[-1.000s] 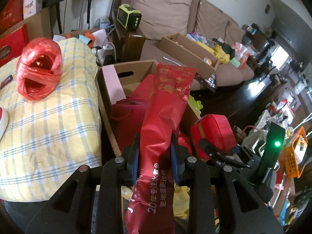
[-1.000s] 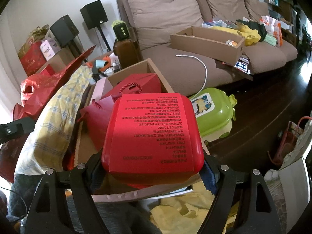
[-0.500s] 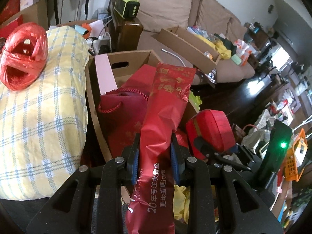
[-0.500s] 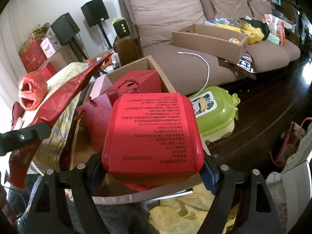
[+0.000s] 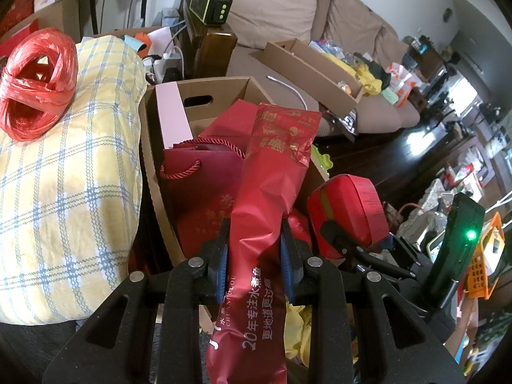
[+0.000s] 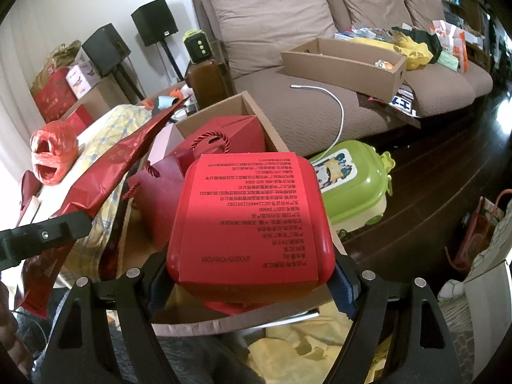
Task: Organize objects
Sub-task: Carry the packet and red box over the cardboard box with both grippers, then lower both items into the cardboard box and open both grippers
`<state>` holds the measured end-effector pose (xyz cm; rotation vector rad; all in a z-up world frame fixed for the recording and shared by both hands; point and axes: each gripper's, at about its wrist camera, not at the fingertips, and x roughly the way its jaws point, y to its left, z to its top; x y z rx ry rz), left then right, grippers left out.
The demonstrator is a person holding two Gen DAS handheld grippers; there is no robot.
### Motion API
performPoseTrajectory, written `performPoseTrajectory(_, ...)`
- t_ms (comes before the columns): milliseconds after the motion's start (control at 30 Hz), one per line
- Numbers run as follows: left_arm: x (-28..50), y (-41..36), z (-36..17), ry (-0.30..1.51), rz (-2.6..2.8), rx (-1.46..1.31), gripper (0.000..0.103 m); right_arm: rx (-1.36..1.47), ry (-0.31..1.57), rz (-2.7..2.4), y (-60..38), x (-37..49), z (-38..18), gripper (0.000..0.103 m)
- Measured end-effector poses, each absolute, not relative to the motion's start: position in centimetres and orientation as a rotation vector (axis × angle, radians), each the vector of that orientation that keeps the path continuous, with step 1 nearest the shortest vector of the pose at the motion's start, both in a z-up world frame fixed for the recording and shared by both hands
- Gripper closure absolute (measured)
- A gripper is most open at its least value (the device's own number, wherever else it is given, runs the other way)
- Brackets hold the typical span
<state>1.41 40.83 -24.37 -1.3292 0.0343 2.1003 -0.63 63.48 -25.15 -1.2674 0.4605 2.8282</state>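
A: Left wrist view — close, angled down over the cardboard box (image 5: pixel 217 88), sofa (image 5: pixel 275 9) behind.

B: Right wrist view — same tilt, same box (image 6: pixel 224 108), same sofa (image 6: pixel 275 19), from further right.

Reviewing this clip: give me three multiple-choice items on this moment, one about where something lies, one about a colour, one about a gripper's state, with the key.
1. Where does the ball of red string lie?
A. on the checked yellow pillow
B. inside the cardboard box
C. on the sofa

2. What colour is the small suitcase on the floor?
A. blue
B. green
C. black

3. What is the left gripper doing?
A. open over the pillow
B. shut on nothing
C. shut on a long red packet

Key: 1 A, the string sits on top of the pillow beside the box. 2 B, its shell is bright green. 3 C, both pads press the packet's sides, while the right gripper holds a red box.
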Motion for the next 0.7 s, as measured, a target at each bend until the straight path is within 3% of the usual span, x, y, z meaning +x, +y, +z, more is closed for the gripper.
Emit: performPoseTrajectory(700, 0.8, 42.1, -26.6, 0.015, 2.057, -1.397, 0.078, -1.327, 0.434, 2.810, 63.5, -1.4, -26.2, 0.021)
